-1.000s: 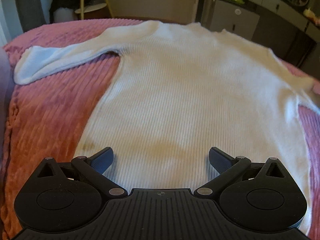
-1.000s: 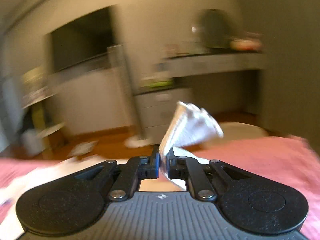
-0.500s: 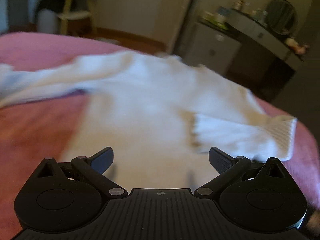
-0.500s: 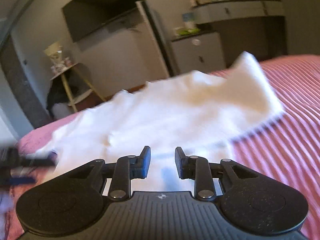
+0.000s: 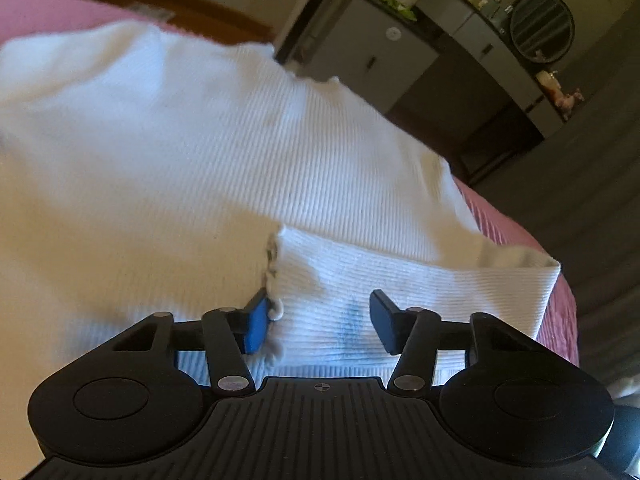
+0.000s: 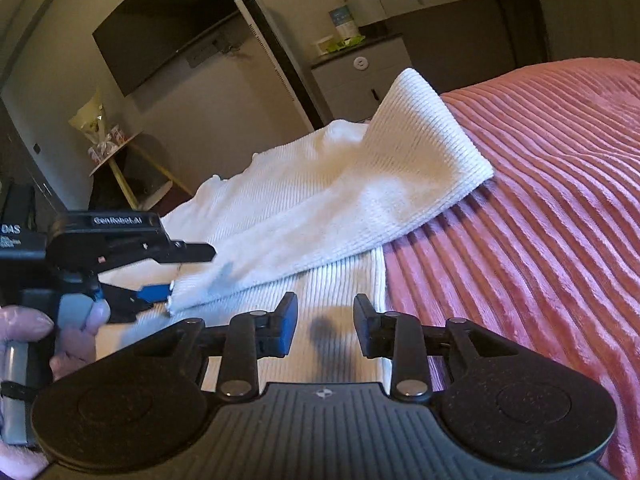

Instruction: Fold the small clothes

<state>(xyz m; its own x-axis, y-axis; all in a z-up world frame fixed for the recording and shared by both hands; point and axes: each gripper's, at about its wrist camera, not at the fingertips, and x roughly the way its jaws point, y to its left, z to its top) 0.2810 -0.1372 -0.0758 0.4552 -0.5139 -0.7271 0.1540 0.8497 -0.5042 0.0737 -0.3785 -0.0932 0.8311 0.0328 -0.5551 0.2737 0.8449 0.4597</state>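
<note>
Sweater (image 5: 168,152) is soft, limp; I'd pinch the cuff (image 5: 280,304); left tool (image 5: 318,322) closing around it, not yet pinching; right tool (image 6: 325,330) parted, empty.

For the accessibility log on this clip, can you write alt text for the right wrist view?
A white ribbed sweater lies on a pink ribbed bedspread, one sleeve folded across its body. The right hand-held gripper hovers open above the hem, while the left hand-held gripper has been closing around the cuff.
</note>
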